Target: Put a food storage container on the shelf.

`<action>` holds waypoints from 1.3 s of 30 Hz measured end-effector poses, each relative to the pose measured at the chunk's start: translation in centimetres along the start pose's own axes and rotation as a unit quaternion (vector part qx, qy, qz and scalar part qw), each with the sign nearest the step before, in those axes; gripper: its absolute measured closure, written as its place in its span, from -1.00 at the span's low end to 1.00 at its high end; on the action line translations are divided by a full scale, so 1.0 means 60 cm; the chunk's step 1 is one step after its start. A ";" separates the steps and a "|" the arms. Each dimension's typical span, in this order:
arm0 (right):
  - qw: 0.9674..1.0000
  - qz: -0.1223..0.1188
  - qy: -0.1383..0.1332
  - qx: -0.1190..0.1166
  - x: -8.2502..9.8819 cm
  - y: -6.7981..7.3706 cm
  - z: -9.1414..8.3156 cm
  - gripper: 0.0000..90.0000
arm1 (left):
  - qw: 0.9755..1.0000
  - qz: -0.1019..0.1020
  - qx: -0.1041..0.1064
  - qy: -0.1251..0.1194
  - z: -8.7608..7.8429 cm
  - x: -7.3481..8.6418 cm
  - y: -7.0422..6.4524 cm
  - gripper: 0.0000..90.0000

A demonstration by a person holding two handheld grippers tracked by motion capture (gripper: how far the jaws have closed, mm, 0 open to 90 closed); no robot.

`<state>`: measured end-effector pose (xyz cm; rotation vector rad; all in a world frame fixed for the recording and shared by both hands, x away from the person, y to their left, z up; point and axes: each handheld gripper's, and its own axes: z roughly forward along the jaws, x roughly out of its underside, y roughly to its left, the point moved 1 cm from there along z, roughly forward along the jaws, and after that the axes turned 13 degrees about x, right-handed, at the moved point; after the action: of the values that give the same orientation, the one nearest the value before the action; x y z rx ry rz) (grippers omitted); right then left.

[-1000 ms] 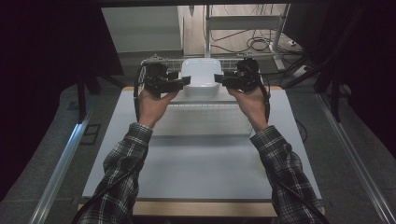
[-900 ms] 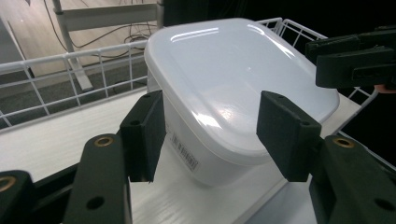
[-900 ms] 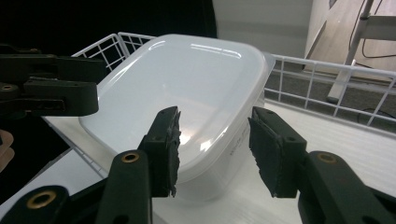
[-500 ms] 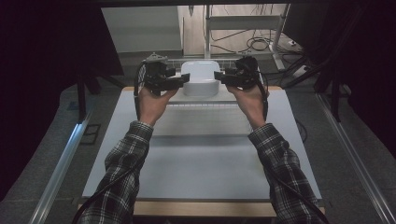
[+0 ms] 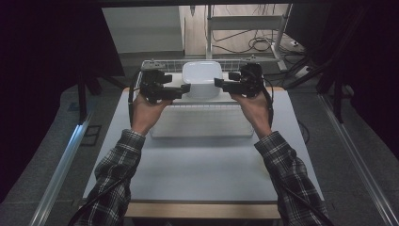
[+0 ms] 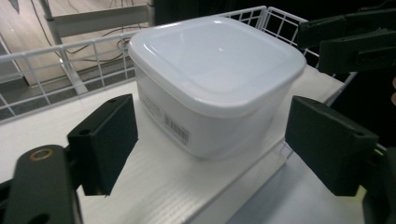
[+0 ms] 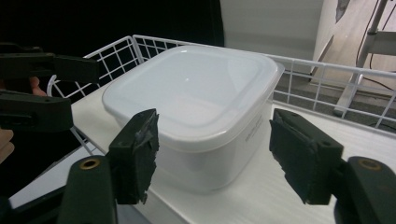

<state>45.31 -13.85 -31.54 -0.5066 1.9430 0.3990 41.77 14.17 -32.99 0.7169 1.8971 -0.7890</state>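
- Flanking the white lidded container (image 5: 202,78) at the table's (image 5: 202,165) far edge, left gripper (image 5: 184,88) and right gripper (image 5: 219,84) stand equally near.
- Both grippers' jaws have just been opening, released, touching nothing.

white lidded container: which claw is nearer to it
Left, though only slightly. The left claw sits open just off the white lidded container's left side; the right claw sits open off its right side, with a somewhat wider gap. Neither touches it.
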 end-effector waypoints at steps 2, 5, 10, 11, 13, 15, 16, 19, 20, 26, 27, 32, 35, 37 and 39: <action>1.000 -0.001 -0.002 -0.006 0.005 0.001 -0.005 -0.32 | 1.000 0.000 0.006 0.001 -0.004 0.006 -0.003 -0.70; 1.000 -0.007 -0.002 -0.013 0.015 0.006 -0.011 -0.36 | 1.000 0.001 0.011 0.001 -0.011 0.017 -0.012 -0.75; 1.000 -0.020 -0.004 -0.019 0.032 0.017 -0.024 -0.42 | 1.000 0.010 0.018 -0.003 -0.024 0.035 -0.030 -0.80; 1.000 -0.021 -0.003 -0.020 0.036 0.019 -0.026 -0.43 | 1.000 0.014 0.017 -0.002 -0.026 0.040 -0.034 -0.81; 0.999 -0.026 -0.002 -0.025 0.043 0.021 -0.032 -0.46 | 1.000 0.020 0.014 0.003 -0.027 0.050 -0.039 -0.84; 0.999 -0.028 -0.001 -0.028 0.049 0.024 -0.038 -0.49 | 1.000 0.024 0.015 0.004 -0.029 0.059 -0.043 -0.86; 0.999 -0.028 0.000 -0.031 0.053 0.024 -0.041 -0.52 | 1.000 0.025 0.016 0.004 -0.029 0.064 -0.044 -0.86; 0.999 -0.039 0.004 -0.038 0.068 0.027 -0.051 -0.60 | 0.999 0.034 0.021 0.008 -0.031 0.082 -0.051 -0.87; 0.999 -0.039 0.004 -0.038 0.068 0.027 -0.051 -0.60 | 0.999 0.034 0.021 0.008 -0.031 0.082 -0.051 -0.88; 0.998 -0.049 0.015 -0.046 0.094 0.033 -0.063 -0.72 | 0.998 0.057 0.016 0.019 -0.035 0.109 -0.065 -0.91; 0.997 -0.051 0.017 -0.046 0.098 0.033 -0.066 -0.73 | 0.998 0.058 0.018 0.018 -0.036 0.113 -0.067 -0.90; 0.997 -0.061 0.022 -0.044 0.121 0.032 -0.074 -0.79 | 0.998 0.059 0.018 0.018 -0.042 0.134 -0.073 -0.89; 0.996 -0.072 0.022 -0.038 0.136 0.030 -0.079 -0.83 | 0.998 0.057 0.016 0.021 -0.047 0.148 -0.076 -0.89; 0.996 -0.074 0.025 -0.036 0.146 0.028 -0.083 -0.84 | 0.998 0.056 0.015 0.023 -0.050 0.156 -0.077 -0.89; 0.996 -0.076 0.030 -0.035 0.157 0.027 -0.086 -0.86 | 0.998 0.054 0.014 0.021 -0.055 0.164 -0.078 -0.89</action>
<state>36.98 -16.59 -38.01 -0.7146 1.9375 0.3593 32.60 15.25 -39.63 0.8535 1.8708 -0.7389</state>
